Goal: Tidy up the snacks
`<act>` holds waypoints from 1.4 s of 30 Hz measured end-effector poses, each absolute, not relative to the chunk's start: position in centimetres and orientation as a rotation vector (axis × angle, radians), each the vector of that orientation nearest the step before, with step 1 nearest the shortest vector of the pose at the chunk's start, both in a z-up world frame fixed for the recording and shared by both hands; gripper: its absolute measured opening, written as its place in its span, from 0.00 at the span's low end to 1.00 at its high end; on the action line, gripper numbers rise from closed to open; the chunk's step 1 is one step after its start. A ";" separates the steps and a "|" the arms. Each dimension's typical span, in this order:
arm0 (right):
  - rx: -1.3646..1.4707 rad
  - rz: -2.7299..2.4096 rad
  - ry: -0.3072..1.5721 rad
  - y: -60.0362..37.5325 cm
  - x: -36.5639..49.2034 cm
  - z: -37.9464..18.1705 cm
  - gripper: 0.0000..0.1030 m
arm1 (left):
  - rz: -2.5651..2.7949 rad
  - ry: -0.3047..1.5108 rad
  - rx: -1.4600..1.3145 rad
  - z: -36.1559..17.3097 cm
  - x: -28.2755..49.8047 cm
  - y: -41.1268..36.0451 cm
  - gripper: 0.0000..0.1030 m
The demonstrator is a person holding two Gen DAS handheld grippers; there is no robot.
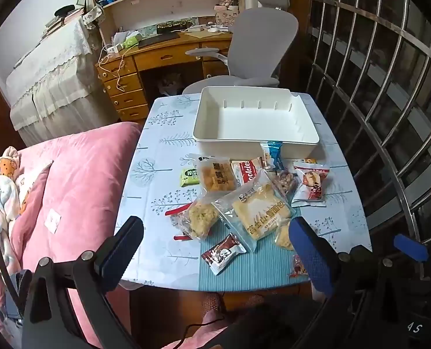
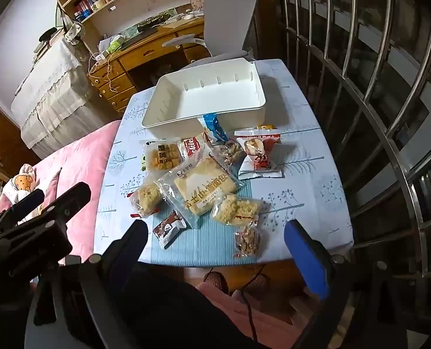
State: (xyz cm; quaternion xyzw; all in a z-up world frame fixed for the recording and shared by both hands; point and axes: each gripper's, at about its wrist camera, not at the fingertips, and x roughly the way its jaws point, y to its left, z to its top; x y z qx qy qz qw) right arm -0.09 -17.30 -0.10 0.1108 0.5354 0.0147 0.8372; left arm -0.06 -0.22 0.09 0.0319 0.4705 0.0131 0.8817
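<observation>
Bin: white bin (image 1: 299,138) empty, at table's far edge.
Snacks: heaped mid-table; brown packet (image 2: 168,228) nearest.
Grippers: left gripper (image 1: 215,250), right gripper (image 2: 216,247) wide, empty.
Tip: grab one packet only.

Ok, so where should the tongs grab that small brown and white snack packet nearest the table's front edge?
Take the small brown and white foil packet across its narrow width, coming from above. It lies flat and alone on the blue striped mat, angled, with its long sides clear, and it is slim enough for the open right tongs to straddle.
</observation>
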 end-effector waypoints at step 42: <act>0.209 0.021 1.120 -15.8 -2.1 0.5 0.93 | 0.008 0.978 0.052 0.9 -1.2 1.5 0.97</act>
